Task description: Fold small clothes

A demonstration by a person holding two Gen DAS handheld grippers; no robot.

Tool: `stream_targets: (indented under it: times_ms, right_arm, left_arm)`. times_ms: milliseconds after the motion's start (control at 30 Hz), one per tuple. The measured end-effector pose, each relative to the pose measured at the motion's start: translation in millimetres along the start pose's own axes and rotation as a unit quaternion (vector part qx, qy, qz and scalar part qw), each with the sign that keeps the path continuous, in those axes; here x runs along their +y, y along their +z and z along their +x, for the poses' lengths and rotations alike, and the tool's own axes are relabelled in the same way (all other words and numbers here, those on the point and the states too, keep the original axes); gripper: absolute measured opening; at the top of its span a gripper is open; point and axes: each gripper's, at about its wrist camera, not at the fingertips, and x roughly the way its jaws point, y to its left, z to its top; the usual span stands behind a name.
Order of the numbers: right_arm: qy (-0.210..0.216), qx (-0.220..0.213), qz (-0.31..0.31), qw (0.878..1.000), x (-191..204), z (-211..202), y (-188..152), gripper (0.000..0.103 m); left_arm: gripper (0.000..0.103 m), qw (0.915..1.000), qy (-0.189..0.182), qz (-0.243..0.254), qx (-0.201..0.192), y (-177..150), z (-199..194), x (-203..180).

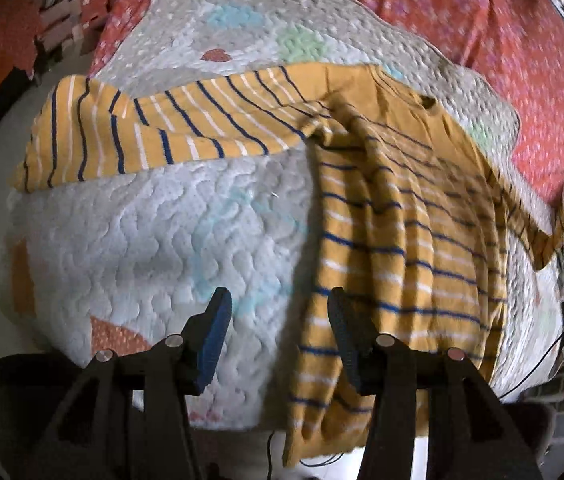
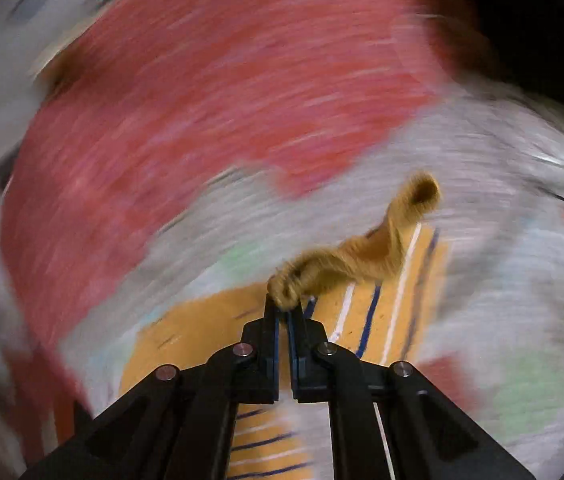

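On the bed, over a pale quilt (image 1: 129, 232), a small mustard shirt (image 1: 394, 240) with navy and white stripes lies mostly spread out. Its body runs from the near edge of the bed, where the hem hangs over, toward the far side. One sleeve (image 1: 141, 132) stretches flat to the left, well apart from the body. A red bedspread (image 1: 522, 60) shows beyond the quilt, far and right.

The left gripper (image 1: 277, 336) hovers low at the near hem with its jaws wide apart and nothing between them; one finger is over bare quilt, the other over the shirt's left edge. In the right wrist view the right gripper (image 2: 286, 308) is closed narrow, pinching a bunched bit of the shirt's plain mustard cloth (image 2: 322, 272), which lifts off the striped cloth below. That view is heavily blurred, so which part of the shirt it holds cannot be told.

Judging from this, the folding has barely started: no crisp fold shows, the left sleeve is unfolded, and the body is at full length. Sleeves and lengthwise folds look left to do.
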Motion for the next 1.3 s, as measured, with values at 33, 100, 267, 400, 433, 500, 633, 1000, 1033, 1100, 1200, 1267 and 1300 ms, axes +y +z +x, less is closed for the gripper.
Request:
stream_targets:
  times_ms: [33, 100, 267, 400, 433, 500, 633, 1000, 1033, 1100, 1200, 1267, 1300]
  right_arm:
    - [0.018, 0.017, -0.026, 0.999, 32.6, 15.0, -8.7, 0.005]
    - [0.05, 0.057, -0.076, 0.994, 97.5, 52.2, -35.6, 0.005]
    - [0.079, 0.153, -0.157, 0.972, 214.7, 147.5, -122.9, 0.004]
    - [0.069, 0.195, -0.208, 0.956, 260.1, 194.1, -179.4, 0.004]
    - [0.066, 0.202, -0.217, 0.953, 265.9, 202.1, -189.7, 0.004]
    - [0.064, 0.219, -0.244, 0.943, 274.5, 214.9, -206.8, 0.007]
    - [0.063, 0.258, -0.298, 0.917, 276.8, 217.7, -240.8, 0.013]
    - [0.071, 0.234, -0.284, 0.927, 278.4, 192.4, -220.1, 0.035]
    - [0.062, 0.231, -0.285, 0.928, 278.8, 194.3, -220.7, 0.035]
    - [0.049, 0.225, -0.289, 0.929, 284.8, 200.4, -225.1, 0.035]
    - [0.018, 0.212, -0.275, 0.938, 283.7, 209.0, -223.0, 0.035]
    - [-0.007, 0.194, -0.27, 0.943, 269.1, 203.3, -205.1, 0.035]
    - [-0.025, 0.181, -0.273, 0.945, 259.2, 198.4, -195.4, 0.035]
  left_arm:
    - [0.049, 1.0, -0.006, -0.004, -0.004, 2.7, 2.5, 5.3]
    - [0.049, 0.9998, -0.011, -0.002, -0.017, 10.8, 7.4, 14.6]
    - [0.049, 0.9981, -0.01, -0.001, -0.061, 38.5, 14.1, 42.0]
    - [0.053, 0.9968, -0.041, -0.04, -0.056, 46.5, 22.5, 70.2]
    - [0.053, 0.9962, -0.052, -0.053, -0.046, 47.7, 27.2, 76.4]
    - [0.053, 0.9942, -0.074, -0.068, -0.038, 51.1, 31.9, 82.8]
    - [0.059, 0.9927, -0.087, -0.074, -0.041, 52.6, 33.0, 82.1]
    - [0.059, 0.986, -0.086, -0.128, -0.063, 53.2, 24.1, 107.1]
    - [0.059, 0.9847, -0.084, -0.136, -0.068, 53.1, 21.6, 111.7]
    - [0.059, 0.9807, -0.077, -0.16, -0.082, 52.7, 15.2, 124.9]
    - [0.06, 0.9732, -0.073, -0.197, -0.093, 52.0, 8.8, 146.4]
    - [0.06, 0.9718, -0.065, -0.206, -0.095, 50.4, 6.8, 153.7]
    - [0.06, 0.9731, -0.06, -0.203, -0.091, 50.2, 7.8, 154.5]
